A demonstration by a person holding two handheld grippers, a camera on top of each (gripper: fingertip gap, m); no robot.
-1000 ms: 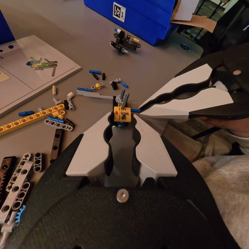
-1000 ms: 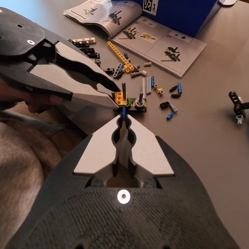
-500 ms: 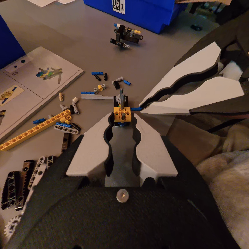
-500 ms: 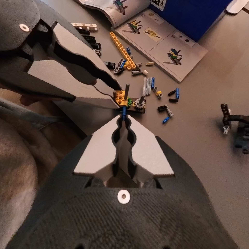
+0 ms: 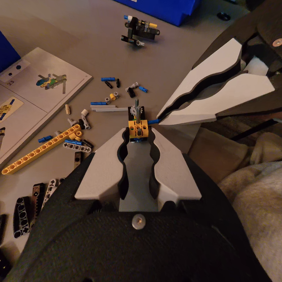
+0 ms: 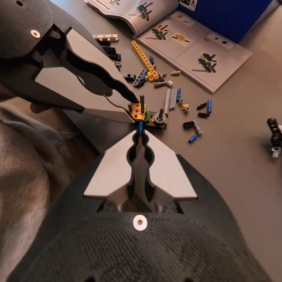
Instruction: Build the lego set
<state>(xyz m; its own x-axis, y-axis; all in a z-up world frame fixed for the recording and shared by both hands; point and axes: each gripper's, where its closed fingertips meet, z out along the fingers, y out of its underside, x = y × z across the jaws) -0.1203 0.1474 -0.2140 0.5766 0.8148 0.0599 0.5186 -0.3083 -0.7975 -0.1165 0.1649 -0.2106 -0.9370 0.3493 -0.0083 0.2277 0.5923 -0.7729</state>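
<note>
The left tongs [image 5: 138, 134] are clenched on the yellow block [image 5: 138, 127] of a small gear assembly [image 6: 150, 116] that rests near the counter's near edge. The right tongs [image 6: 141, 132] are clenched on a blue pin [image 6: 141, 125], whose far end meets the side of that block; whether it is seated I cannot tell. The assembly already carries dark axles, a grey gear [image 6: 159, 119] and a green gear [image 6: 147, 116] on a black beam.

Much appears left. Beyond it toward the middle of the counter [image 5: 167, 64] lie loose pins, bushes and grey axles [image 5: 109, 108], a long yellow beam [image 5: 41, 148] and black and grey beams. A second black sub-assembly [image 5: 139, 31] stands apart toward the far edge by a blue bin [image 5: 164, 9]. The manual [image 6: 190, 50] lies open, showing a fuller model, so I judge the build well short of finished.
</note>
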